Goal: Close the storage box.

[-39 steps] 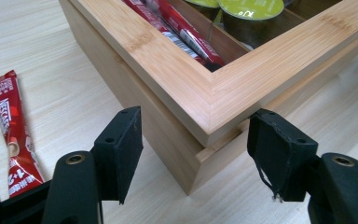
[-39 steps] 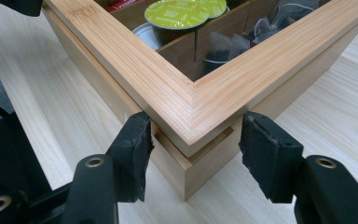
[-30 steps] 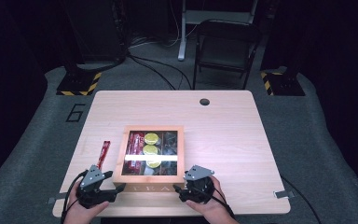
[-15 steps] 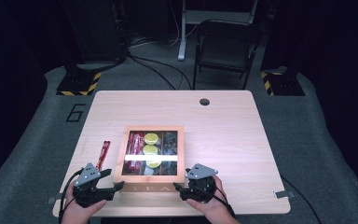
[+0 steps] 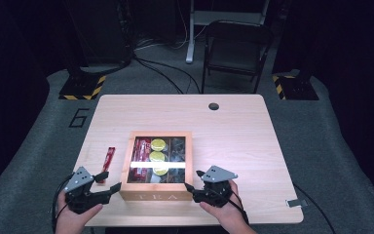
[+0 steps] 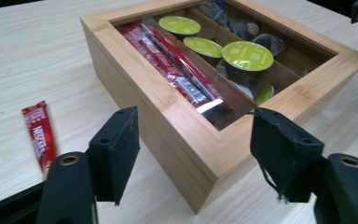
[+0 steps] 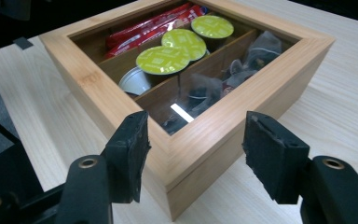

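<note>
Wooden box [image 5: 157, 163]: square, glass-topped lid closed, stands near the front edge of the pale wood counter [image 5: 233, 131], lettering on its front face. Seen through the glass: red sachets [image 6: 172, 60] in one side compartment, green-lidded capsules [image 7: 164, 59] in the middle compartment, dark wrapped items [image 7: 256, 53] in the other side compartment.

Loose red sachet [image 5: 109, 157]: flat on the counter, just beside the box on its left.

Left gripper [image 5: 108, 182]: held in the person's left hand [image 5: 73, 218] at the box's front-left corner, jaws apart, gripping nothing.

Right gripper [image 5: 193, 180]: held in the right hand [image 5: 225, 210] at the front-right corner, jaws apart, the corner between them.

Black folding chair [image 5: 236, 46]: on the floor beyond the counter.
</note>
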